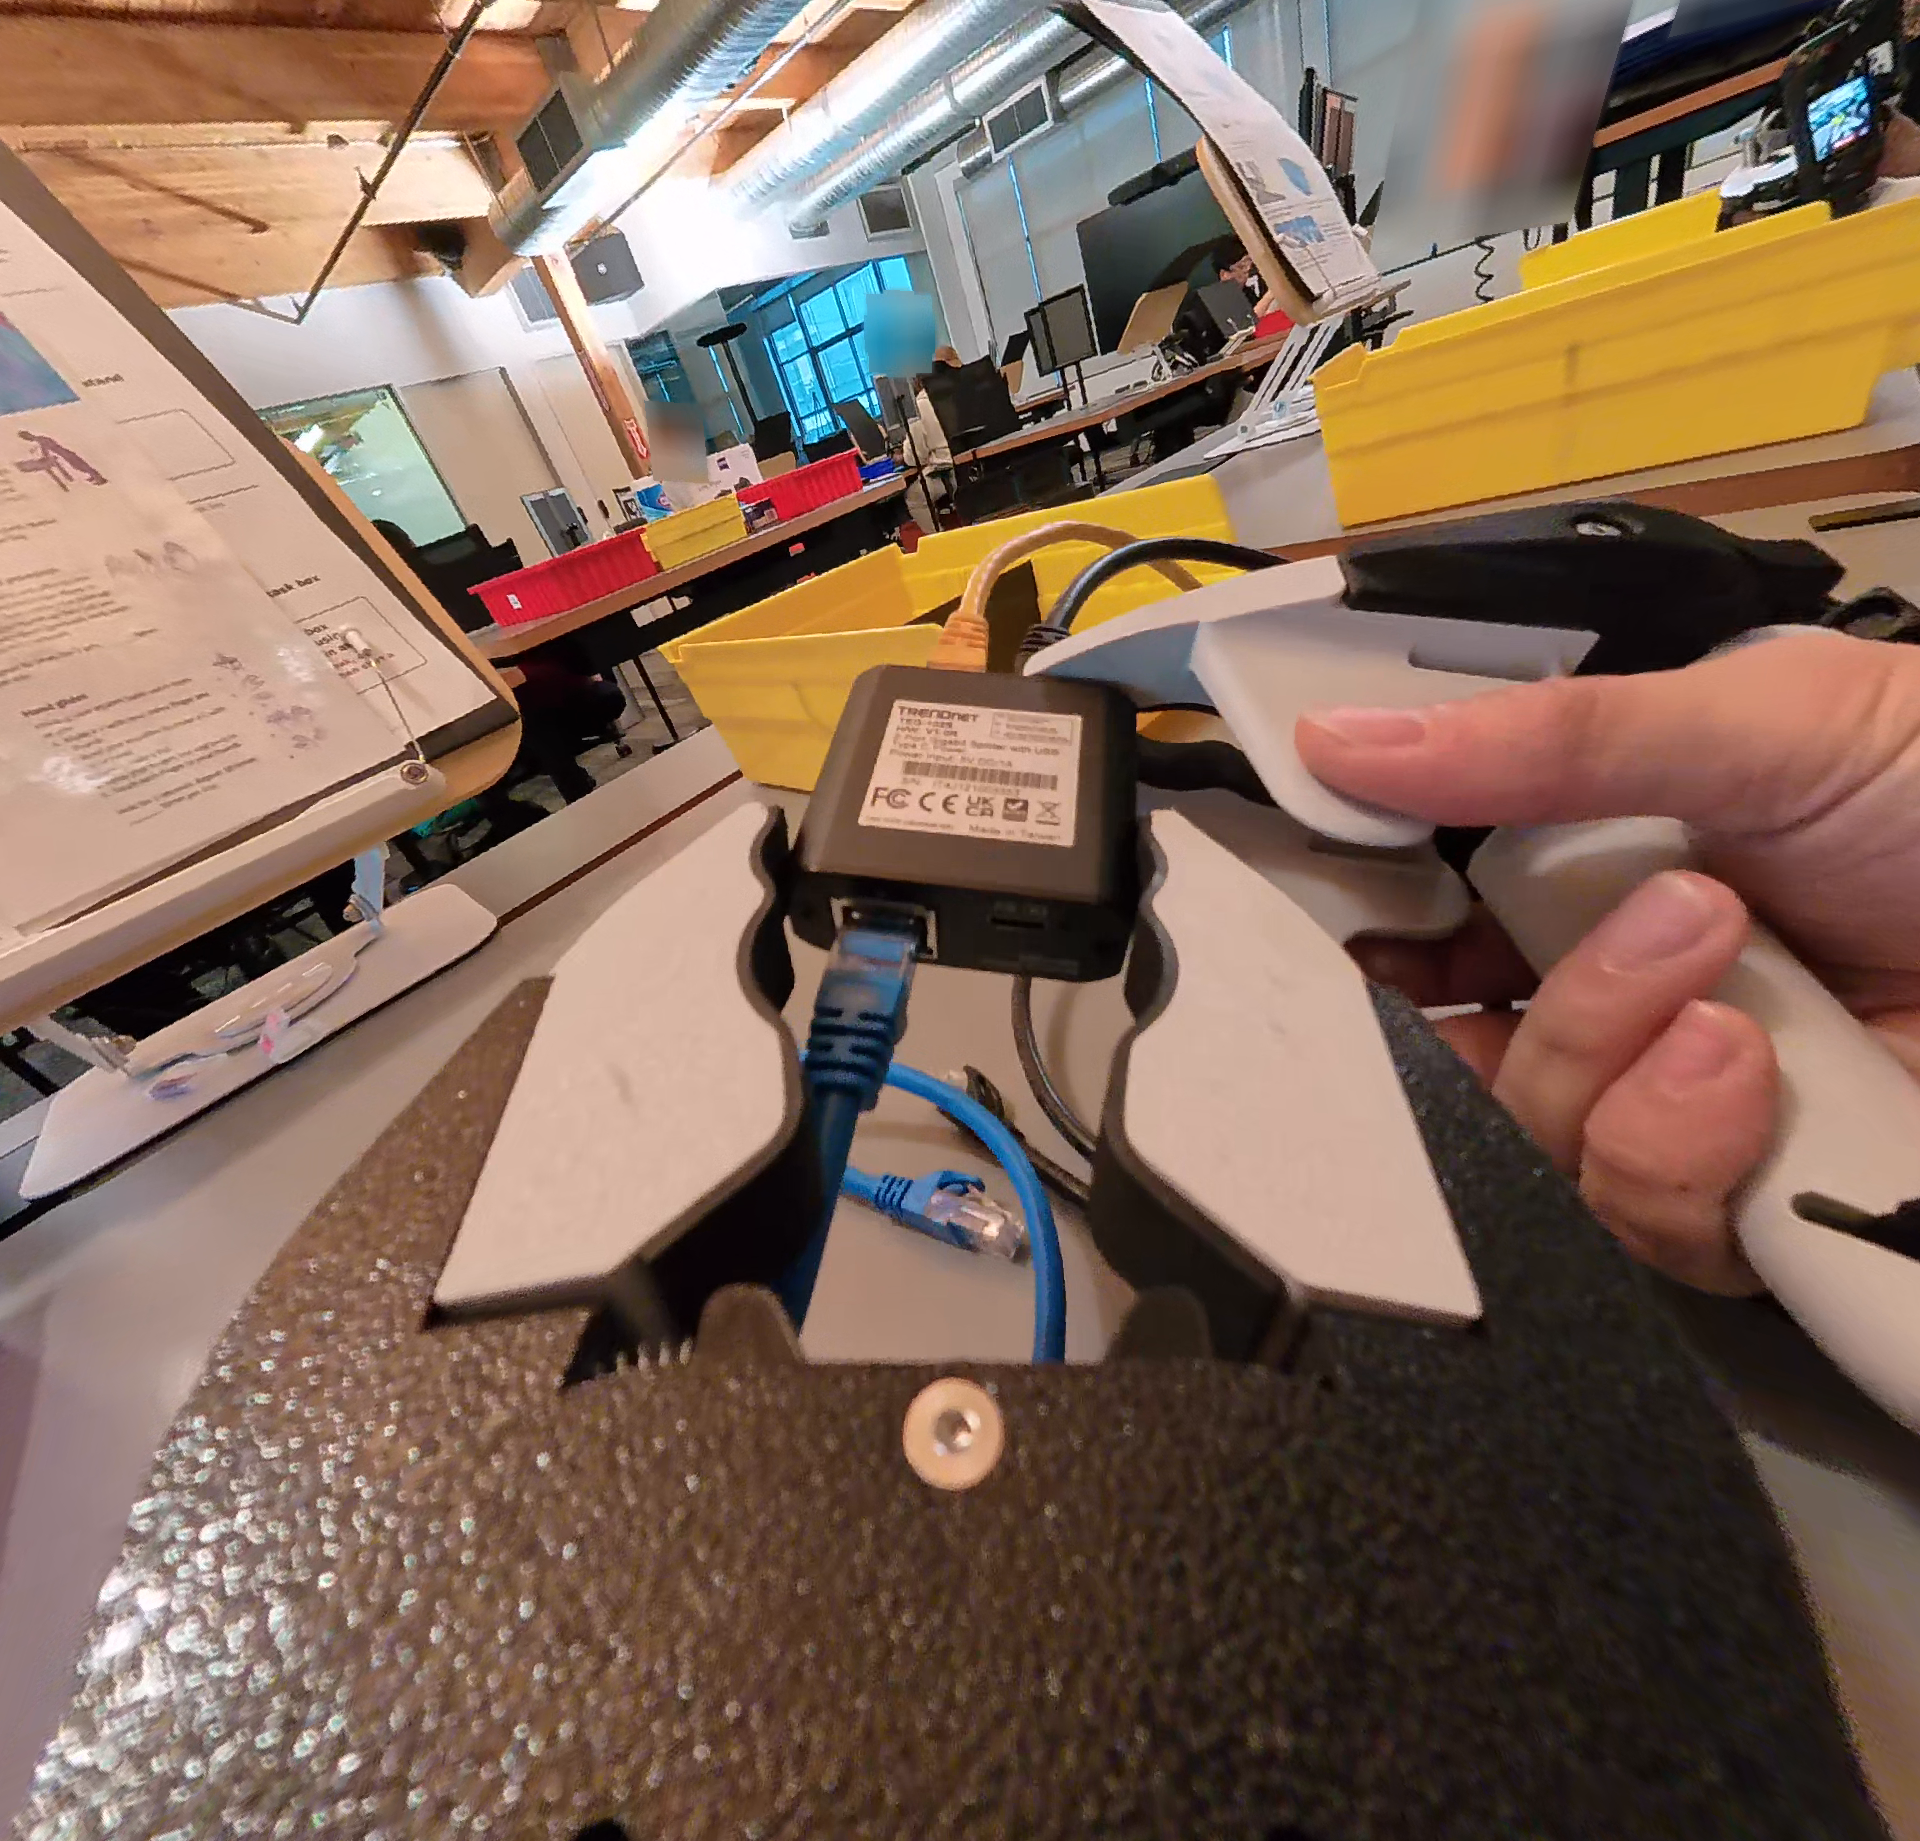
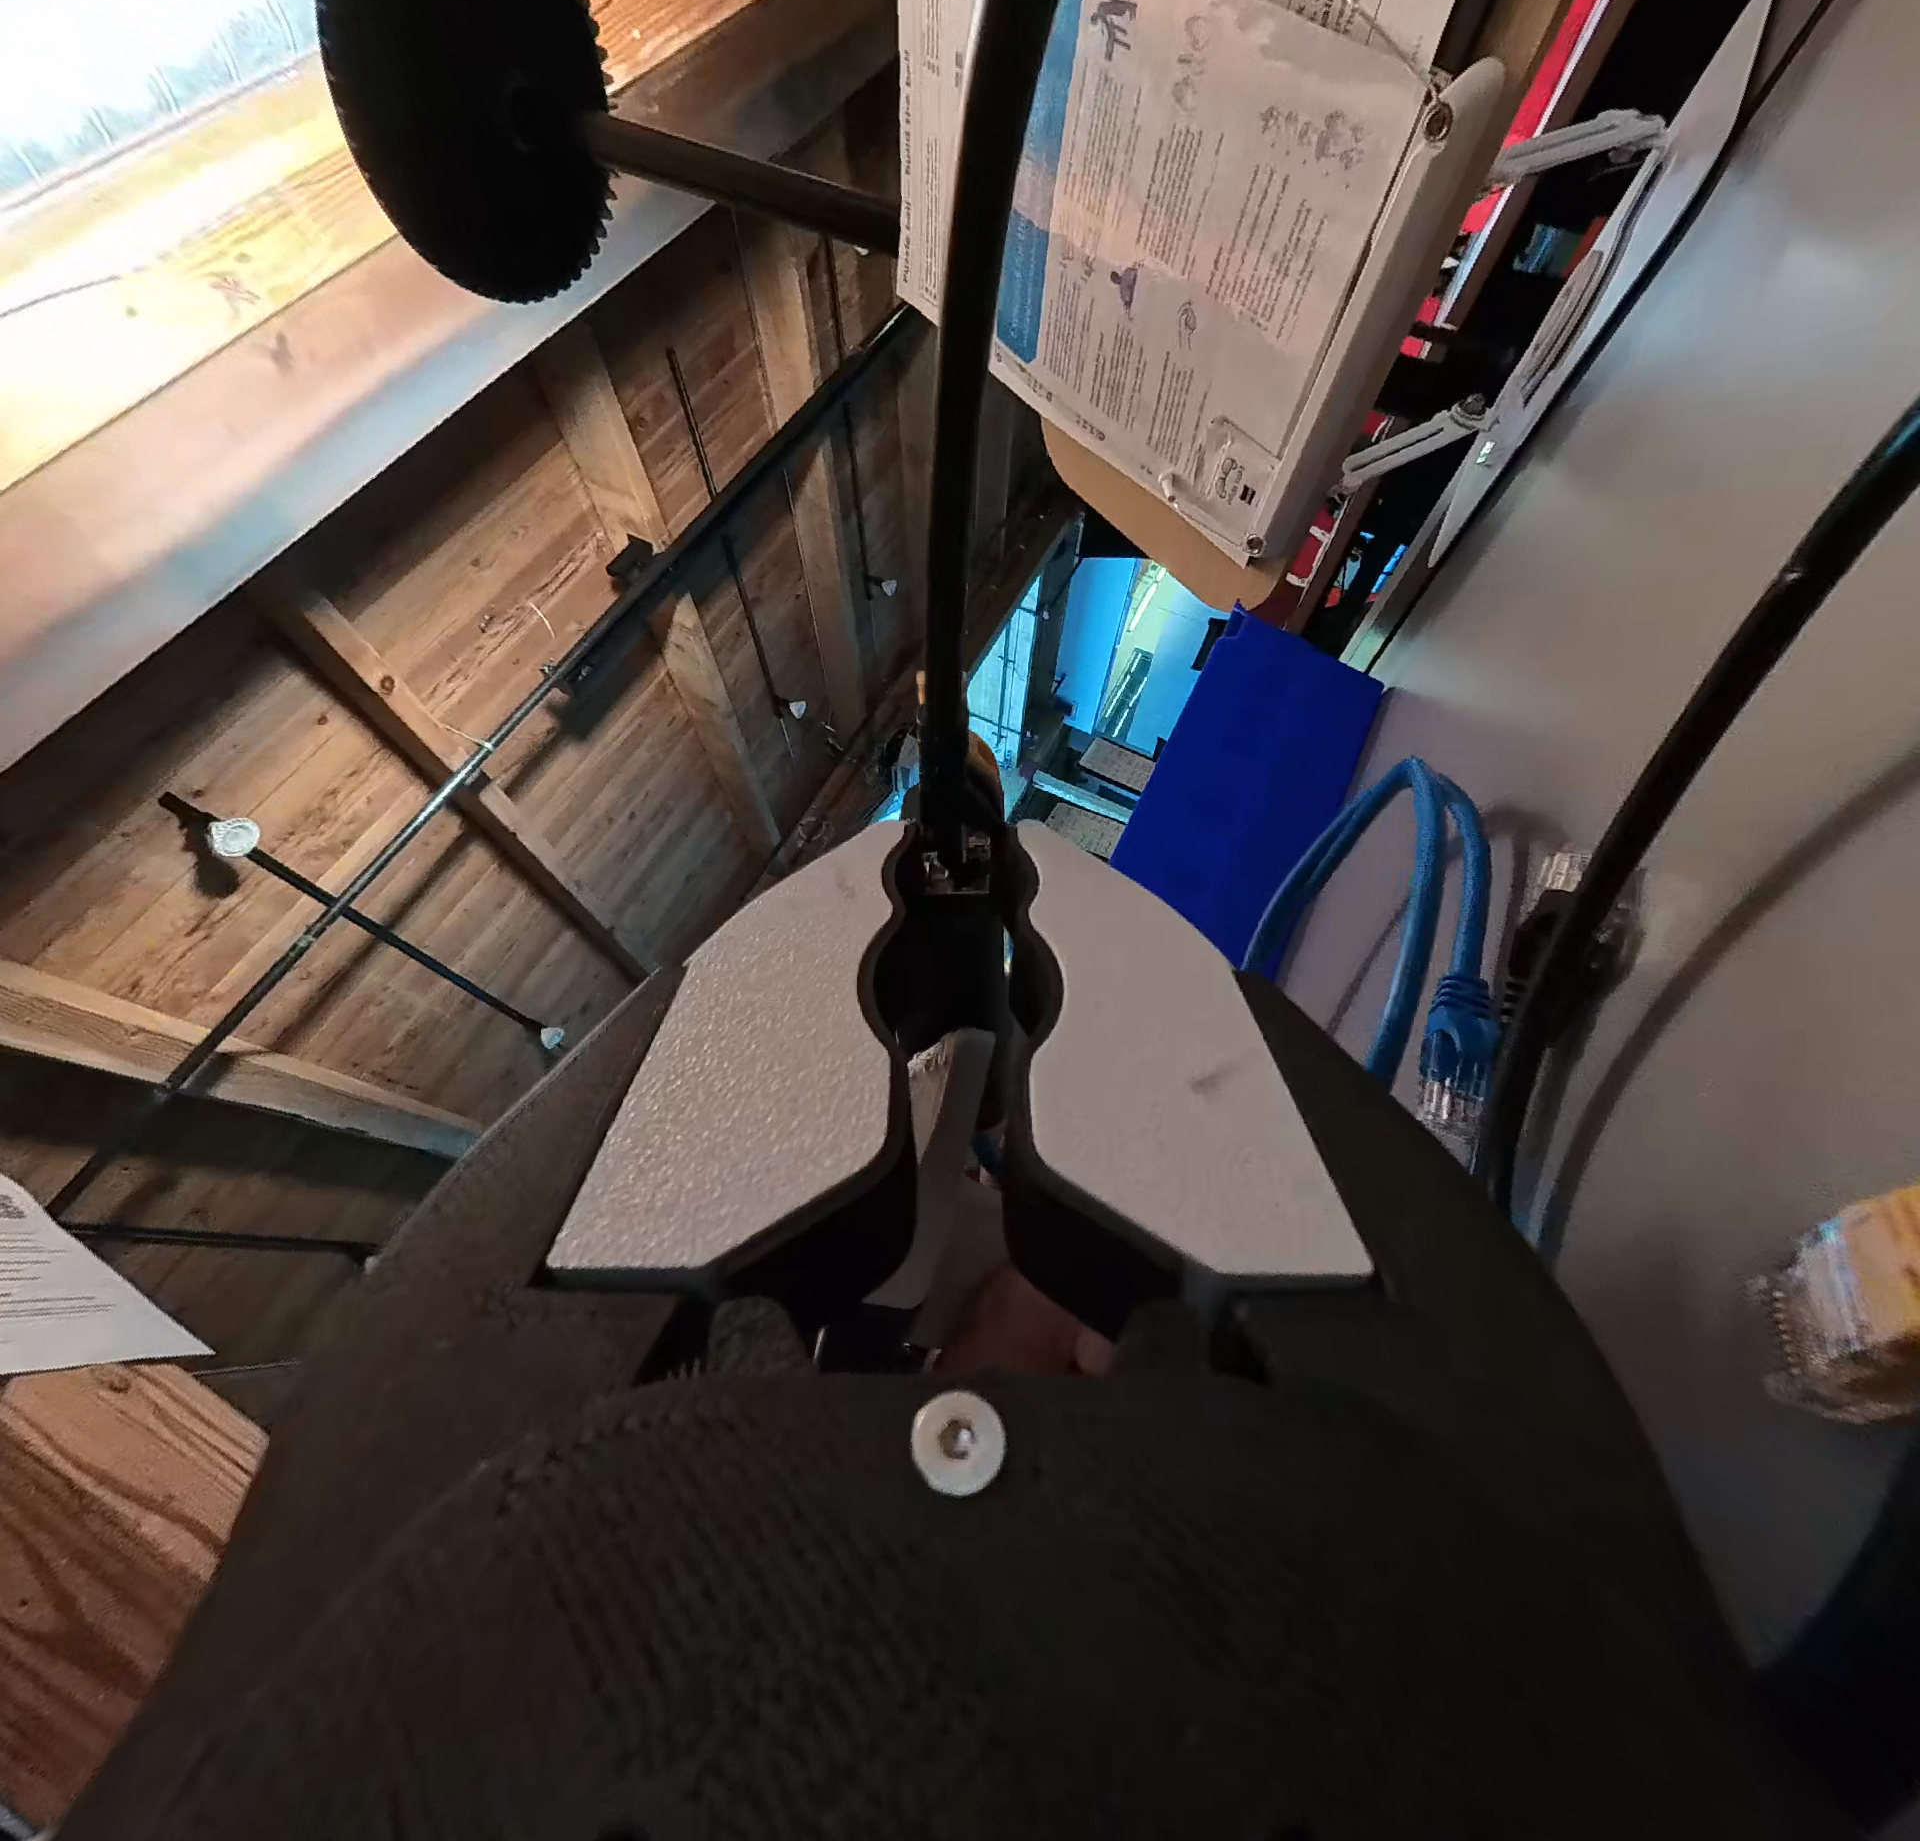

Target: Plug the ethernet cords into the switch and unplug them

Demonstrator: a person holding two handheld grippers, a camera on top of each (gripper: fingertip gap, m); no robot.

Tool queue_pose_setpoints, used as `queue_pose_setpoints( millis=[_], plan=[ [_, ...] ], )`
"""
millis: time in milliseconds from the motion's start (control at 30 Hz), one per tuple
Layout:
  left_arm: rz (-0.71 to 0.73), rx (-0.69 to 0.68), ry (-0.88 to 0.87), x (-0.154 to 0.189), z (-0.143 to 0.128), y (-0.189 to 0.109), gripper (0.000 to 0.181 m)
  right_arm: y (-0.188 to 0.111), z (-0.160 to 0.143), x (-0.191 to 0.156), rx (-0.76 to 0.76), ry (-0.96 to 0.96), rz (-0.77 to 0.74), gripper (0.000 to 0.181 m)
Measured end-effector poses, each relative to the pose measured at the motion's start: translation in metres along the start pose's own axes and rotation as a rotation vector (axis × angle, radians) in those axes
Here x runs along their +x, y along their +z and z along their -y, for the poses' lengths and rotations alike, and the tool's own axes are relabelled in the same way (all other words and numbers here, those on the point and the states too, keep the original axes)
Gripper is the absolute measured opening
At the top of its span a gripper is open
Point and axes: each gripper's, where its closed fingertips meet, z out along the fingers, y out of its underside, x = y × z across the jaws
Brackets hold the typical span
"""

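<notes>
My left gripper (image 1: 961, 856) is shut on the small black switch (image 1: 966, 783) and holds it above the table, label side up. A blue ethernet cord (image 1: 868, 970) is plugged into the switch's near port. Its other plug (image 1: 956, 1204) lies loose on the table below. A tan cord (image 1: 966, 628) and a black cord (image 1: 1091, 576) enter the switch's far side. My right gripper (image 2: 958, 856), held by a hand (image 1: 1662, 856), is shut on the black cord (image 2: 961, 441) at its plug end by the switch's far side. Whether that plug is seated is hidden.
Yellow bins (image 1: 1610, 389) stand behind the switch. A paper sheet on a stand (image 1: 156, 596) is at the left. In the right wrist view a blue bin (image 2: 1247, 752), the coiled blue cord (image 2: 1444, 856) and a blurred tan plug (image 2: 1849, 1303) are on the grey table (image 2: 1662, 544). The grippers are tip to tip, or close to it.
</notes>
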Motion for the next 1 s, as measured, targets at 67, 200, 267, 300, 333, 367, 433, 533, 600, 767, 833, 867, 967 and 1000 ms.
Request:
queue_pose_setpoints(
  millis=[67,200,267,300,333,367,433,533,600,767,833,867,967,1000],
  plan=[
    [-0.003,0.001,-0.005,0.0,0.0,0.0,0.062,0.0,0.0002,-0.0002,-0.001,-0.02,-0.006,0.014],
    [0.005,0.001,-0.006,-0.0004,0.0,0.0,0.062,0.0004,0.0004,0.0007,0.013,0.0,-0.004,0.014],
    [0.006,-0.001,-0.001,0.0,-0.0001,0.0001,0.062,0.0,0.0008,0.0007,0.021,0.001,-0.004,0.014],
    [0.008,0.0,0.001,0.0001,0.0001,0.0001,0.062,-0.0001,0.0008,0.0005,0.024,0.007,-0.001,0.014],
    [0.009,0.001,0.0,0.0002,0.0002,0.0001,0.062,-0.0001,0.0008,0.0002,0.027,0.009,0.002,0.014],
    [0.007,0.0,-0.002,0.0003,0.0002,0.0001,0.062,-0.0004,0.0008,0.0005,0.029,0.009,0.001,0.014],
    [0.009,0.0,-0.001,0.0004,0.0003,0.0001,0.062,-0.0001,0.0006,-0.0003,0.027,0.006,0.008,0.014],
    [0.005,0.001,-0.014,0.0006,0.0005,0.0002,0.062,-0.0003,0.0009,-0.0004,0.033,0.005,0.009,0.014],
    [0.007,-0.001,-0.017,0.0001,0.0002,0.0001,0.062,0.0001,0.0006,0.0005,0.03,0.004,0.003,0.014],
    [0.0,-0.002,-0.023,0.0002,0.0,0.0002,0.062,-0.0003,0.0006,0.0007,0.034,0.007,0.002,0.014],
    [0.003,-0.005,-0.01,0.0007,-0.0003,0.0003,0.062,-0.0009,0.0009,0.0012,0.035,0.005,-0.001,0.014],
    [0.003,-0.008,-0.005,0.0009,-0.0007,0.0004,0.062,-0.0013,0.0009,0.0017,0.034,0.002,-0.004,0.014],
    [0.015,-0.025,0.019,0.0016,-0.0028,0.0013,0.062,-0.0027,0.0021,0.0055,0.031,-0.055,-0.046,0.014],
    [0.021,-0.028,0.034,0.0021,-0.0028,0.0016,0.062,-0.0033,0.0023,0.0054,0.03,-0.089,-0.055,0.014]
  ],
)
